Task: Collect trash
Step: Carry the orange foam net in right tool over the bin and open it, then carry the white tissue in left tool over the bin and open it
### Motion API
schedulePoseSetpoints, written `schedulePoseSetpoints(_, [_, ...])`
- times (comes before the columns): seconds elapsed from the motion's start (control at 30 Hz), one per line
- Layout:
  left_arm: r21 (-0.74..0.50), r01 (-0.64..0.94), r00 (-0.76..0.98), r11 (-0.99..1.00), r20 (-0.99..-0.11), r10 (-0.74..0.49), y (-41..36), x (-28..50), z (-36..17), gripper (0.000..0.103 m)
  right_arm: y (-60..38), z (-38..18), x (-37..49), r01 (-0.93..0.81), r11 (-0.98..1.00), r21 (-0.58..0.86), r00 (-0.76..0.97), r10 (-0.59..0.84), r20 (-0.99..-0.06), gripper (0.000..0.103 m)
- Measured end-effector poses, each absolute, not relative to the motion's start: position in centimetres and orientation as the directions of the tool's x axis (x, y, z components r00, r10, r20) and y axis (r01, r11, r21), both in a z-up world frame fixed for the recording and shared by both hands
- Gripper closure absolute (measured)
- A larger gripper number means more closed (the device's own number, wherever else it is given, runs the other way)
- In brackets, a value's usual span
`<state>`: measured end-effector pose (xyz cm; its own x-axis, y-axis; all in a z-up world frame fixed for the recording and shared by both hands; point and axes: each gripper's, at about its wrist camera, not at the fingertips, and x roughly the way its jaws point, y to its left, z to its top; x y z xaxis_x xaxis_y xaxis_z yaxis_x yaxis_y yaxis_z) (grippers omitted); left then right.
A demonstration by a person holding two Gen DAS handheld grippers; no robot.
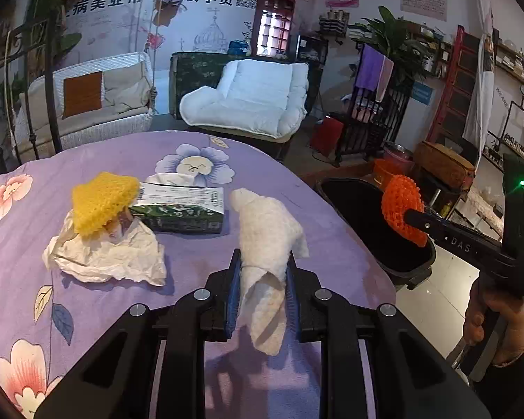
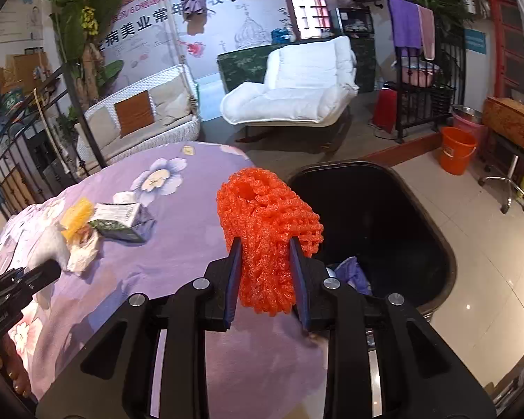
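The left tool (image 1: 263, 272) is clenched on a crumpled white paper towel (image 1: 267, 230), which sticks up between its two blue-padded fingers and hangs down below them, held above the desk (image 1: 297, 188) with its purple flowered cloth. The right tool (image 2: 266, 272) grips an orange foam net (image 2: 267, 216) between its pads; the net bulges out above the fingers and droops a little beneath them. In the left wrist view the right tool (image 1: 414, 218) reaches in from the right edge, held by a hand (image 1: 496, 321), with the orange foam net (image 1: 403, 209) carried over the near rim of the black trash bin (image 1: 353, 206). The bin stands on the floor just beside the desk's right edge, and in the right wrist view the black trash bin (image 2: 384, 216) shows some pale purple scraps at its bottom, partly hidden by the tool. Still on the desk, left of the paper towel, lie a yellow foam net (image 1: 103, 200) resting on a crumpled tissue (image 1: 104, 258), and touching them a green and white tissue pack (image 1: 181, 209) with a white tissue sticking out at its far side. Beyond the desk stand a white padded chair (image 1: 255, 101) and a wicker sofa (image 1: 87, 111) along the wall, and an orange bucket (image 2: 457, 150) sits on the floor past the bin.
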<state>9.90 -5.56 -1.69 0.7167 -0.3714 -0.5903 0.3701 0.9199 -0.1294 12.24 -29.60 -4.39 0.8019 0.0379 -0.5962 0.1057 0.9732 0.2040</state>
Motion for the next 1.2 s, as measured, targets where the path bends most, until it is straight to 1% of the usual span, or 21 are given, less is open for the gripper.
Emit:
schedulePoseSetpoints(0.13, [-0.119, 0.417, 0.696, 0.901, -0.595, -0.401, -7.6, 9.8, -2.0, 0.08, -31.6, -4.7, 12.7, 0.155, 0.97, 0.189, 0.799, -0.01, -0.601, 0.075])
schedulePoseSetpoints(0.43, [-0.114, 0.488, 0.651, 0.865, -0.612, -0.448, -10.9, 10.0, -2.3, 0.08, -35.0, -7.1, 15.5, 0.229, 0.959, 0.167, 0.764, -0.071, -0.641, 0.075])
schedulePoseSetpoints(0.9, [-0.127, 0.546, 0.587, 0.828, -0.647, -0.487, -14.2, 10.1, -3.1, 0.08, -37.8, -11.6, 19.6, 0.306, 0.941, 0.142, 0.686, -0.114, -0.719, 0.075])
schedulePoseSetpoints(0.97, [-0.13, 0.554, 0.578, 0.822, -0.651, -0.492, -14.5, 10.2, -3.2, 0.08, -38.2, -12.1, 20.0, 0.318, 0.937, 0.146, 0.677, -0.116, -0.727, 0.072])
schedulePoseSetpoints(1.0, [-0.128, 0.557, 0.575, 0.82, -0.653, -0.493, -14.7, 10.3, -3.2, 0.08, -38.4, -12.2, 20.2, 0.325, 0.935, 0.144, 0.674, -0.123, -0.728, 0.063])
schedulePoseSetpoints(1.03, [-0.125, 0.561, 0.573, 0.818, -0.654, -0.494, -15.0, 10.4, -3.3, 0.08, -38.5, -12.4, 20.3, 0.34, 0.931, 0.133, 0.669, -0.14, -0.73, 0.049])
schedulePoseSetpoints(1.1, [-0.123, 0.569, 0.568, 0.813, -0.656, -0.497, -15.5, 10.5, -3.3, 0.08, -38.7, -12.5, 20.1, 0.355, 0.925, 0.134, 0.675, -0.155, -0.721, 0.037])
schedulePoseSetpoints(1.2, [-0.123, 0.58, 0.558, 0.805, -0.661, -0.503, -16.1, 10.7, -3.4, 0.08, -38.9, -12.4, 19.7, 0.357, 0.923, 0.142, 0.683, -0.154, -0.714, 0.033])
